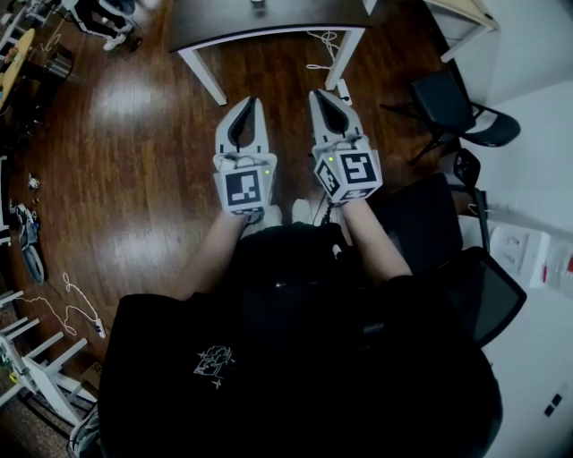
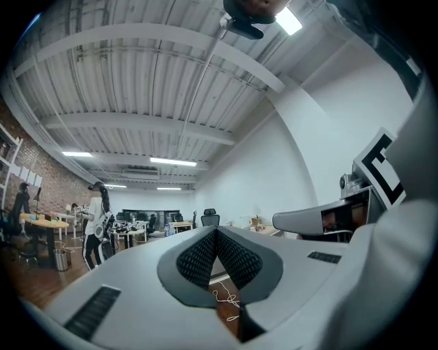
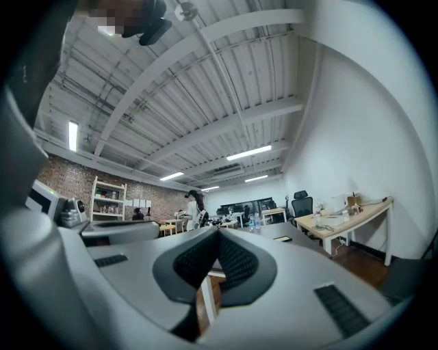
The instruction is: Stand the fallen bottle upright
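Head view: from above, steeply down, close over the left gripper point(image 1: 249, 103) and right gripper point(image 1: 320, 95).
Left gripper view: level along its jaws, into the room.
Right gripper view: same, alongside.
Shared: table point(image 1: 269, 34) ahead; each gripper view catches the other gripper.

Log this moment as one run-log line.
left gripper: shut, empty | right gripper: shut, empty | table: ahead | fallen bottle: not seen

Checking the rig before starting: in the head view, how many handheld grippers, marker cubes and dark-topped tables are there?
White two-jaw handheld grippers: 2, left gripper, right gripper
Black-and-white marker cubes: 2, left cube, right cube
Dark-topped table with white legs: 1
Total: 5
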Tool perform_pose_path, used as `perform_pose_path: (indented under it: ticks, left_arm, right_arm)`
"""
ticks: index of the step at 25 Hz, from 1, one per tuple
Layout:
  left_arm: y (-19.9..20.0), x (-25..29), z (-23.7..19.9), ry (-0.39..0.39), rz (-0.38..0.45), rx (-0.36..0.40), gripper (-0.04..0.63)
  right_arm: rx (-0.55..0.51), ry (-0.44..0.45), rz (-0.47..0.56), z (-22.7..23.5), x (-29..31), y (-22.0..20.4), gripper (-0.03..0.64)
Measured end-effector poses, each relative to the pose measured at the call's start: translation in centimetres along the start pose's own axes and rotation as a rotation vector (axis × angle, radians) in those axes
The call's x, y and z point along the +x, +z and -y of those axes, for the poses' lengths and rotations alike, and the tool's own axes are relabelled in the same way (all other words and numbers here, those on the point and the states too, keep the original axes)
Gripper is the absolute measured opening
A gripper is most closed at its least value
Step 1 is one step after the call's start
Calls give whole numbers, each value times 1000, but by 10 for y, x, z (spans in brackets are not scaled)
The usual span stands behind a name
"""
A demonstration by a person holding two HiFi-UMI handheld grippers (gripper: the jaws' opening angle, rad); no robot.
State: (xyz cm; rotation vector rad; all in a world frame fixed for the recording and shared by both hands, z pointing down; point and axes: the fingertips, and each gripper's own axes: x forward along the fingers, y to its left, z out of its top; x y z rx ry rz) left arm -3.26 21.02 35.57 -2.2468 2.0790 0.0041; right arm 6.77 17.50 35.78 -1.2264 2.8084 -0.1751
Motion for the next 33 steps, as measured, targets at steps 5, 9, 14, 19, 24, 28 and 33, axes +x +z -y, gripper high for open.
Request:
perform_pose_path:
  ticks: [5, 9, 14, 19, 24, 28, 33]
  left_arm:
    - [-3, 4, -7, 7, -1, -4, -2]
    - [1, 6, -4, -3, 14, 8, -2]
    - [1, 9, -6, -3, 13, 1, -2]
    - [1, 12, -5, -1, 9, 11, -2]
    - [1, 14, -3, -3, 12, 6, -2]
    - [2, 16, -2, -13, 16, 6, -2]
    - [2, 20, 0, -15, 14, 9, -2]
  right_arm:
    - [-19, -2, 3, -5, 4, 2, 11]
    - [-30, 0, -6, -5, 5, 0, 11]
    - [-24, 1, -3, -5, 9, 2, 11]
    - [-25, -1, 1, -1, 9, 3, 11]
    - [-27, 4, 2, 0, 10, 3, 11]
    - [-25, 3, 2, 1, 12, 4, 11]
    - [-23, 3, 2, 5, 12, 4, 11]
